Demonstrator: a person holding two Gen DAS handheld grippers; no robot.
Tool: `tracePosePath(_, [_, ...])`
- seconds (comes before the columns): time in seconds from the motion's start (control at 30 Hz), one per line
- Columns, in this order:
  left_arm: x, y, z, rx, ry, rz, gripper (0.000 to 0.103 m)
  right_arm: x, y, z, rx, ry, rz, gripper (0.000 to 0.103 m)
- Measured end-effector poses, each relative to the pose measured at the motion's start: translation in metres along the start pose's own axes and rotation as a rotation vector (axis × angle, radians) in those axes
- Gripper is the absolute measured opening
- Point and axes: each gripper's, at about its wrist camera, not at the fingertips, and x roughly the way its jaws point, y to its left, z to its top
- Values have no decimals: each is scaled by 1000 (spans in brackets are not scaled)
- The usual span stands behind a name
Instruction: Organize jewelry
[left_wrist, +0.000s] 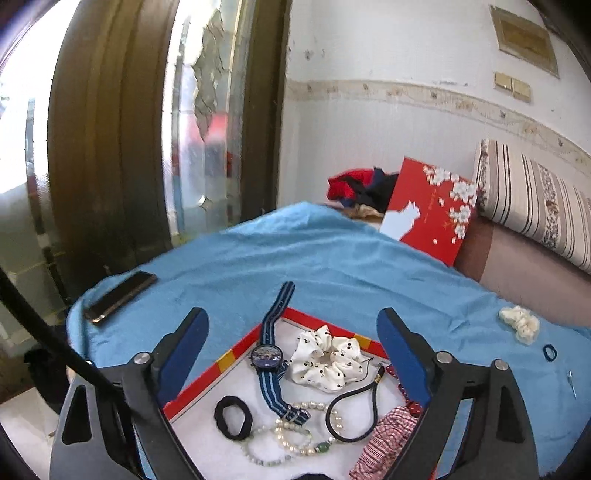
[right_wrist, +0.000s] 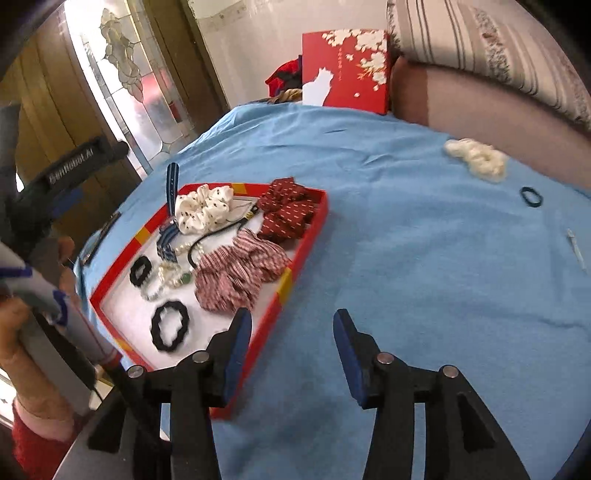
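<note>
A red-rimmed tray (left_wrist: 236, 349) (right_wrist: 314, 229) with a white floor lies on the blue cloth. In it are a blue striped watch (left_wrist: 267, 356), a white dotted scrunchie (left_wrist: 325, 360) (right_wrist: 203, 208), pearl bracelets (left_wrist: 291, 439), black hair ties (left_wrist: 233, 417) (right_wrist: 170, 330), a red striped scrunchie (right_wrist: 236, 273) and a dark red scrunchie (right_wrist: 286, 212). My left gripper (left_wrist: 293, 336) is open and empty above the tray. My right gripper (right_wrist: 293, 326) is open and empty over the tray's near right rim. A cream scrunchie (left_wrist: 519, 323) (right_wrist: 476, 157), a small dark hair tie (right_wrist: 532, 196) and a thin clip (right_wrist: 576, 251) lie loose on the cloth.
A phone (left_wrist: 120, 295) lies at the cloth's left edge. A red box with white flowers (left_wrist: 432, 206) (right_wrist: 345, 70) leans at the back beside a striped cushion (left_wrist: 535, 199). A glass door (left_wrist: 207, 122) stands at the left. The person's hand (right_wrist: 22, 332) shows at the left.
</note>
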Motion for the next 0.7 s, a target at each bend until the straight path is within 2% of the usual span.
tracePosePath(0.1, [-27, -1, -7, -7, -28, 3, 100, -23, -2, -16, -66, -43, -81, 50])
tracePosePath(0.17, [-42, 0, -19, -17, -6, -2, 100, -39, -7, -28, -85, -71, -118, 51])
tracePosePath(0.27, [-61, 6, -39, -54, 48, -84, 100, -53, -19, -42, -70, -81, -143, 55])
tracePosePath(0.33, [-75, 7, -47, -73, 47, -111, 100, -59, -29, -49, -46, -81, -151, 55])
tracePosePath(0.47, [-110, 0, -52, -41, 15, -45, 101, -70, -46, -62, 3, -87, -162, 55])
tracePosePath(0.6, [-136, -14, -54, 12, 17, -40, 101, -80, -57, -71, 44, -100, -152, 55])
tracePosePath(0.7, [-155, -28, -58, 63, 4, -4, 102, -89, -62, -75, 53, -114, -159, 55])
